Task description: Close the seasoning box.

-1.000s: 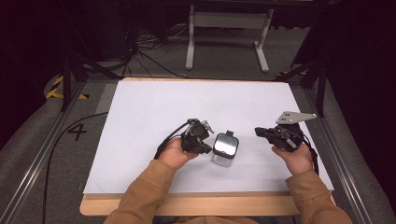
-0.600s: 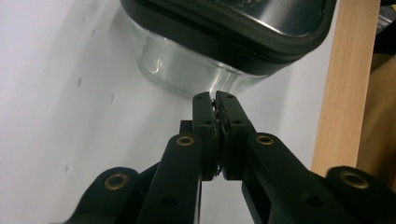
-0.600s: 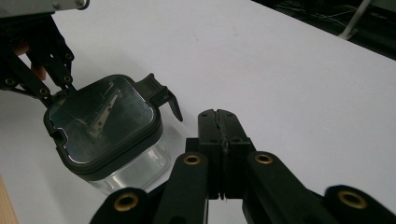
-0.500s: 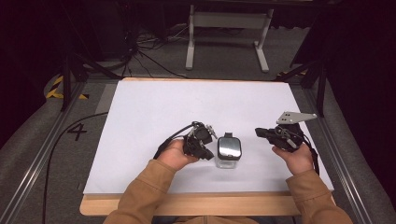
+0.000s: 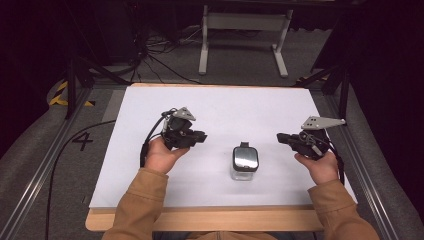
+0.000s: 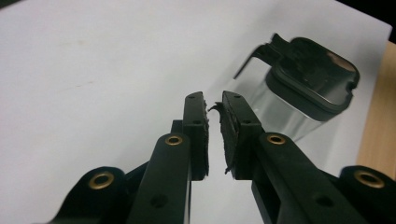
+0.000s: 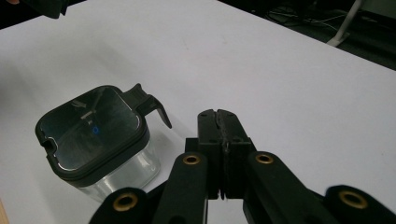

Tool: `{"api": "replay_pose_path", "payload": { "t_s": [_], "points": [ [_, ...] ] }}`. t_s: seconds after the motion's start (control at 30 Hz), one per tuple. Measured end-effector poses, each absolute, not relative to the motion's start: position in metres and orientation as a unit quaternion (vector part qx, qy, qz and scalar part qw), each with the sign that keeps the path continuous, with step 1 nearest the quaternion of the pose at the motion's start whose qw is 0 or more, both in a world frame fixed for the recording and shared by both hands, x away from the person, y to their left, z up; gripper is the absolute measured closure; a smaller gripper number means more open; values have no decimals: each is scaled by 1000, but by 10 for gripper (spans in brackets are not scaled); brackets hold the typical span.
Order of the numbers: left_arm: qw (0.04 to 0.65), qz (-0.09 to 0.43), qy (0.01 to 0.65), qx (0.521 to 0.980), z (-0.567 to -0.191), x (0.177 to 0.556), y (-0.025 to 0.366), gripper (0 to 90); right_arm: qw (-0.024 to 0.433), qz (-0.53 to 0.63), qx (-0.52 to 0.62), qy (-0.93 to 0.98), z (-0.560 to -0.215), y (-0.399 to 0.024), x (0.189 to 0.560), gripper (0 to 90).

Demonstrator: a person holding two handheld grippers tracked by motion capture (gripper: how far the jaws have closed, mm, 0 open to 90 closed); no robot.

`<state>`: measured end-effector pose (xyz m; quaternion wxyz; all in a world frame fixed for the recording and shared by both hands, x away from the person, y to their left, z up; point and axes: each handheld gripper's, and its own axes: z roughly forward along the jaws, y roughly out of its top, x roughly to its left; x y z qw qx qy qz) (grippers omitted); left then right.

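A small clear container with a black lid (image 5: 244,162) stands upright on the white table top (image 5: 225,105), near the front. In the left gripper view the container (image 6: 303,93) sits off to the right of the jaws, its lid tab pointing away. My left gripper (image 5: 202,136) hovers to the container's left, apart from it; its jaws (image 6: 212,100) stand slightly open with nothing between them. My right gripper (image 5: 280,136) is to the container's right, also clear of it, and shut (image 7: 219,114) on nothing. The container (image 7: 98,140) lies left of those jaws.
A wooden edge (image 5: 200,217) runs along the table's front. Beyond the far edge stands a grey metal frame (image 5: 245,30) among floor cables. Metal rails (image 5: 45,170) flank the table. The white surface stretches bare behind the container.
My left gripper has drawn back to the left, away from the container, which slid a little rightward and now stands alone. The right gripper has stayed where it was.
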<state>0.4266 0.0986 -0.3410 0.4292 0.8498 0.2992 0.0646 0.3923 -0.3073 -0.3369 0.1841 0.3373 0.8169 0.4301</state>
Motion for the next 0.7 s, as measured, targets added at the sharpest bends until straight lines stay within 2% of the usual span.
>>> {"api": "replay_pose_path", "payload": {
  "t_s": [0.13,0.43,0.7],
  "points": [
    [435,95,320,836,-341,426,116,749,188,432,345,812,-333,-314,397,852],
    [423,130,363,820,-346,428,147,705,205,438,388,785,-327,-344,404,802],
    [400,158,396,811,-370,437,172,652,201,436,450,753,-333,-385,416,715]
  ]
}}
